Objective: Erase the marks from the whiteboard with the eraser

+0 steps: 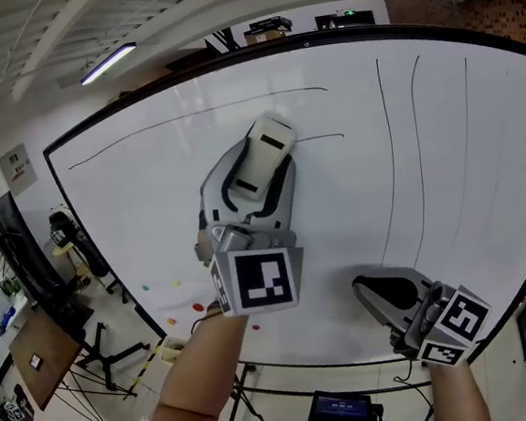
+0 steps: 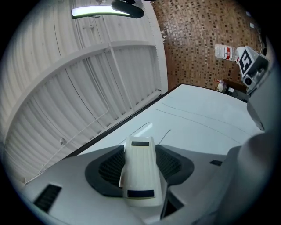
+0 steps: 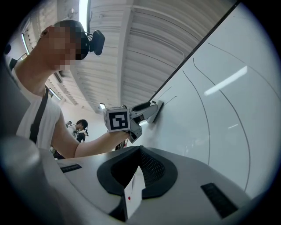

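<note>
A big whiteboard (image 1: 151, 218) fills the head view. It carries a long horizontal line (image 1: 195, 113), a short stroke (image 1: 325, 136) and several tall vertical lines (image 1: 391, 162) at the right. My left gripper (image 1: 258, 179) is shut on a white eraser (image 1: 267, 150), whose far end rests on the board just left of the short stroke. The left gripper view shows the eraser (image 2: 139, 169) clamped between the black pads, with the stroke (image 2: 166, 135) just beyond. Low on the right, my right gripper (image 1: 386, 293) is shut and empty, its jaws (image 3: 139, 165) meeting beside the board.
Small coloured magnets (image 1: 197, 307) dot the board's lower left. Below it are the stand's legs and a small screen device (image 1: 342, 403). A wooden desk (image 1: 39, 353) and tripods stand at the left. A person (image 3: 81, 127) stands far behind.
</note>
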